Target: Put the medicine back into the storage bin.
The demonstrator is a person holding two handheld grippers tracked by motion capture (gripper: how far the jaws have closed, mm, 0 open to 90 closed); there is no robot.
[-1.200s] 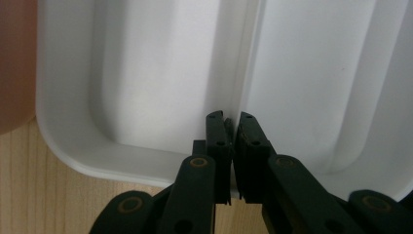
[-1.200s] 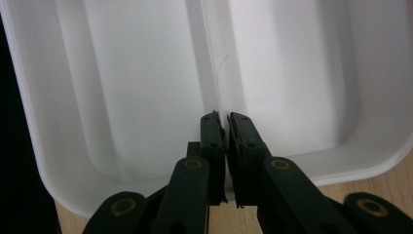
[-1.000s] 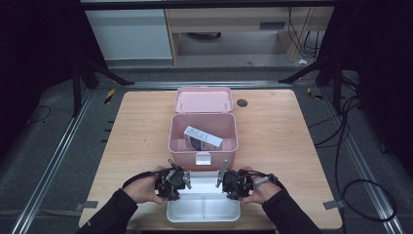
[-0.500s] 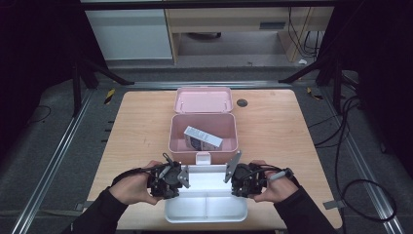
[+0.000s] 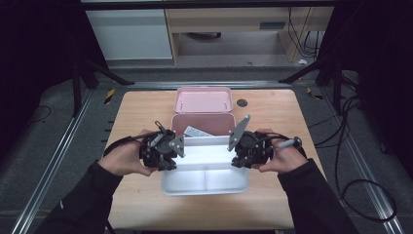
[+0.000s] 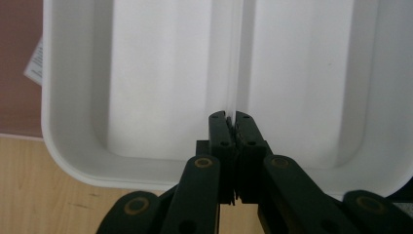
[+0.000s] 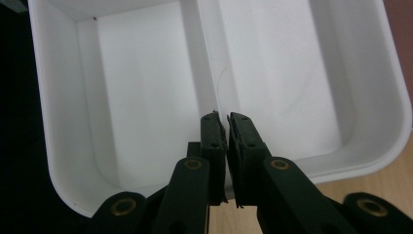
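A white tray (image 5: 204,181) with two compartments hangs above the table's near edge, held between both hands. My left gripper (image 5: 176,149) is shut on its left end and my right gripper (image 5: 234,146) on its right end. In the left gripper view my left gripper (image 6: 232,119) pinches the tray (image 6: 146,73) where the middle divider meets the rim. In the right gripper view my right gripper (image 7: 221,120) clamps the same divider line on the tray (image 7: 136,87) from the other end. Both compartments are empty.
Right behind the tray an open pink box (image 5: 214,122) stands on the wooden table (image 5: 141,112), its lid (image 5: 203,101) laid back; a printed paper packet (image 5: 195,131) lies inside. A small black disc (image 5: 242,103) sits at the back right. Dark floor and rails surround the table.
Both hands have lifted the white tray off the table; it now sits higher, looks larger and partly overlaps the front of the pink box.
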